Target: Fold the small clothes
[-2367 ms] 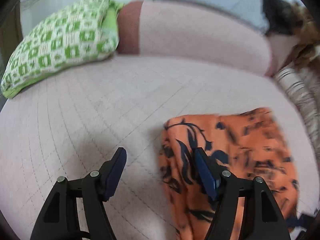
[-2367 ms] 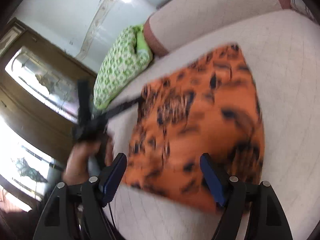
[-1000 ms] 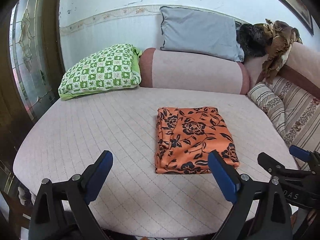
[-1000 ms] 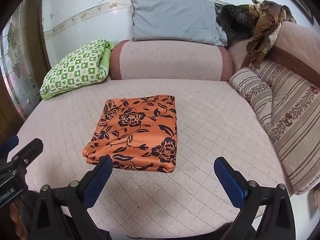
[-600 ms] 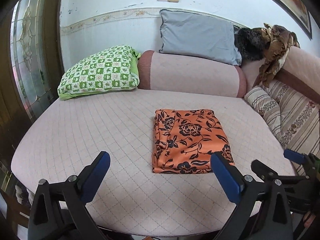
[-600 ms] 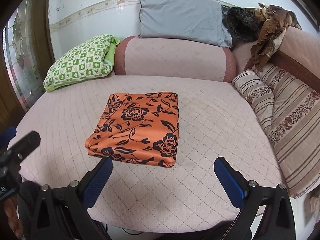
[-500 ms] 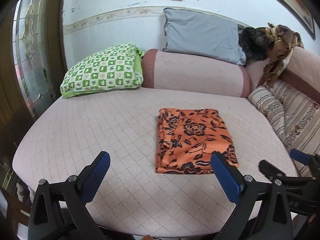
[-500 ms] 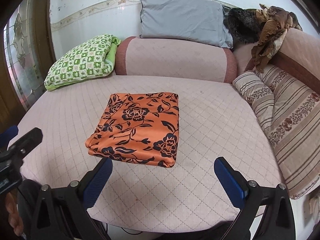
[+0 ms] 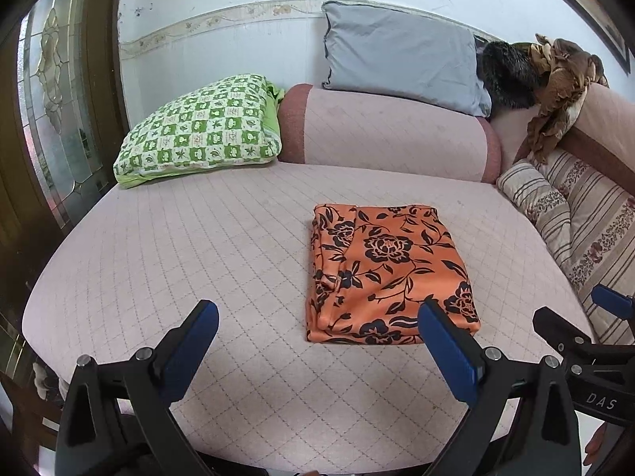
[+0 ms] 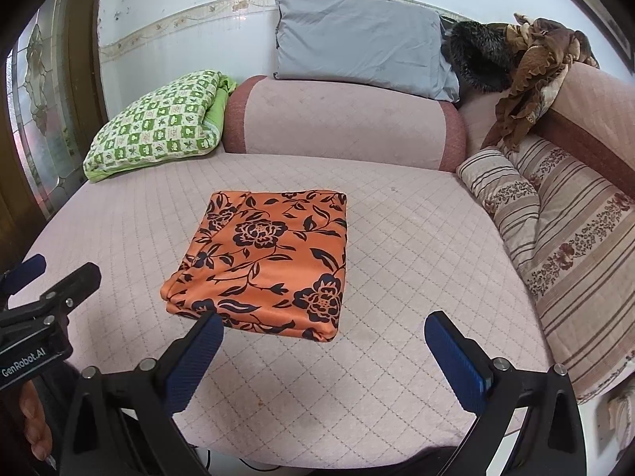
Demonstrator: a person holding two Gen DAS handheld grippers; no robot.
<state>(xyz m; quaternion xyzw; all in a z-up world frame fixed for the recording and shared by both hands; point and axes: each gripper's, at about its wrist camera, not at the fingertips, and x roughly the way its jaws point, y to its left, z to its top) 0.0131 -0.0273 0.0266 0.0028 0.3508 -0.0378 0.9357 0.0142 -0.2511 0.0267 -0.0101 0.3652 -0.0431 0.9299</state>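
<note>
**Both claws free, fold looks finished: check it before touching again**

The left gripper (image 9: 317, 327) hangs with its blue pads spread wide and nothing between them, held back over the near edge of the sofa seat (image 9: 178, 246). The right gripper (image 10: 323, 339) is likewise released and empty, its pads wide apart, also drawn back at the near edge. Each shows at the margin of the other's view, so the two sit side by side and well apart from the cloth.

Beyond them, the orange floral garment (image 10: 270, 254) lies in the middle of the seat as a flat, roughly rectangular packet. The far and right edges look crisp. The left side shows stacked layers that sit slightly uneven, with a small ridge running down near that edge in the left wrist view.

Judging from this, the fold is essentially done and the step in hand is a check or a light tidy. If a touch-up is wanted, the left side is the place: come in low, pinch only the loose top layer, and draw it flush without lifting the whole packet. The fabric looks thin and slippery, so a high or fast pull could undo the layers.

Around the seat stand a green checked pillow (image 9: 198, 127), a grey pillow (image 10: 357, 31) on the bolster (image 10: 341, 119), and a striped cushion (image 10: 512, 198) at the right.
</note>
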